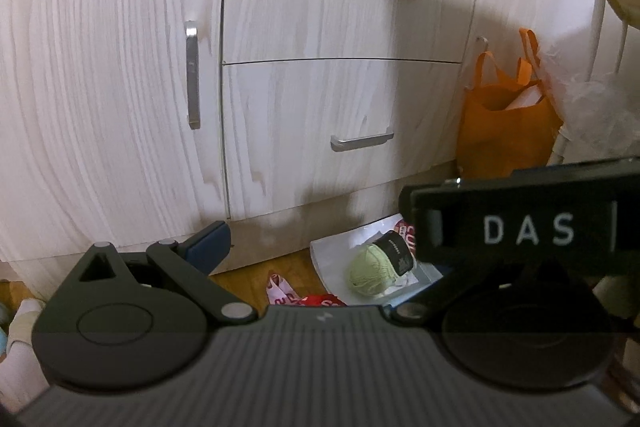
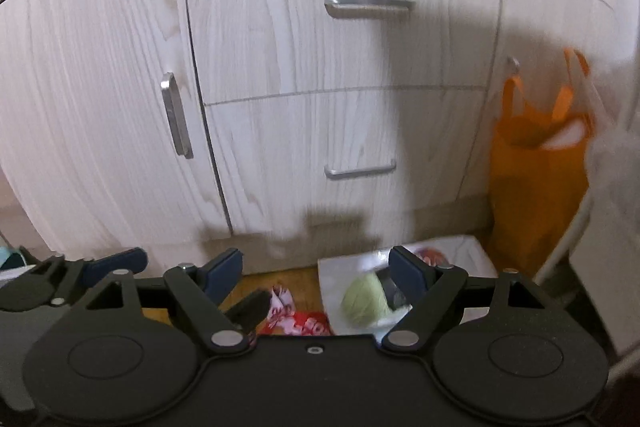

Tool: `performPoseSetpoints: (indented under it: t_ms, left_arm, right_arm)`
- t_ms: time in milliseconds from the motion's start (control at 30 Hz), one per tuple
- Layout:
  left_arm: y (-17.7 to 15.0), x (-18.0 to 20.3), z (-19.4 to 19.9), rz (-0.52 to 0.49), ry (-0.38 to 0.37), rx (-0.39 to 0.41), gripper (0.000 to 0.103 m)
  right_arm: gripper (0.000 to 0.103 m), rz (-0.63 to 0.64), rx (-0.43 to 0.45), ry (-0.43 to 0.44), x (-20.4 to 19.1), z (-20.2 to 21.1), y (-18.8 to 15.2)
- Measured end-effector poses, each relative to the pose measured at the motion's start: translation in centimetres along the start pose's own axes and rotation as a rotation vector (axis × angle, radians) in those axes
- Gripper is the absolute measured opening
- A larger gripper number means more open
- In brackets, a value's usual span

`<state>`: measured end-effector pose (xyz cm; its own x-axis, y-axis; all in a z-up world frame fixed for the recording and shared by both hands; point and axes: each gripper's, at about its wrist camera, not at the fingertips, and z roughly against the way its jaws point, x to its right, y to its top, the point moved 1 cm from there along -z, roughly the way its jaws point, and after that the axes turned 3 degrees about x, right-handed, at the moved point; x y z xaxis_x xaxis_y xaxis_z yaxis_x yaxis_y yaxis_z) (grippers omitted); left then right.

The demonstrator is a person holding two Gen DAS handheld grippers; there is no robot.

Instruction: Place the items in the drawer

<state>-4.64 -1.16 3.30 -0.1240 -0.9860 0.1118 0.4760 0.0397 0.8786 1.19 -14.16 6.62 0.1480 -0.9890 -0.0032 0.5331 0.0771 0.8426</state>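
Left wrist cam: mounted behind left gripper (image 1: 320, 251), low near the floor, facing a white wood-grain cabinet (image 1: 120, 67) at close range, view slightly tilted. The other gripper's body, marked "DAS", crosses its right edge. Right wrist cam: behind right gripper (image 2: 316, 267), same heading, more square-on, motion-blurred; the left gripper's fingers show at lower left. Shared: both drawer fronts w/ handles, door handle, orange bag (image 1: 508, 131) at right, green yarn ball (image 2: 364, 301) on floor.

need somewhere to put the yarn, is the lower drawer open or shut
Shut. The lower white wood-grain drawer sits flush with the upper drawer front, with only a thin seam between them and no interior showing.
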Motion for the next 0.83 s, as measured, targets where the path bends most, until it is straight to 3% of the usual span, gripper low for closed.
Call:
performPoseSetpoints:
  t_ms: [133, 333, 467, 833]
  left_arm:
    - [0.1, -0.2, 0.3, 0.009, 0.004, 0.01, 0.103]
    - [0.4, -0.2, 0.9, 0.012, 0.005, 0.025, 0.103]
    - [0.5, -0.6, 0.9, 0.062, 0.013, -0.006, 0.103]
    - [0.1, -0.6, 1.0, 0.047, 0.007, 0.006, 0.103]
  right_arm:
    - [0.084, -0.039, -0.027, -0.014, 0.2, 0.0, -0.6]
    - [0.085, -0.054, 0.011, -0.003, -0.1, 1.4, -0.7]
    - [0.085, -0.059, 0.022, 0.002, -0.4, 2.1, -0.7]
    - [0.085, -0.073, 0.029, 0.03, -0.9, 2.9, -0.7]
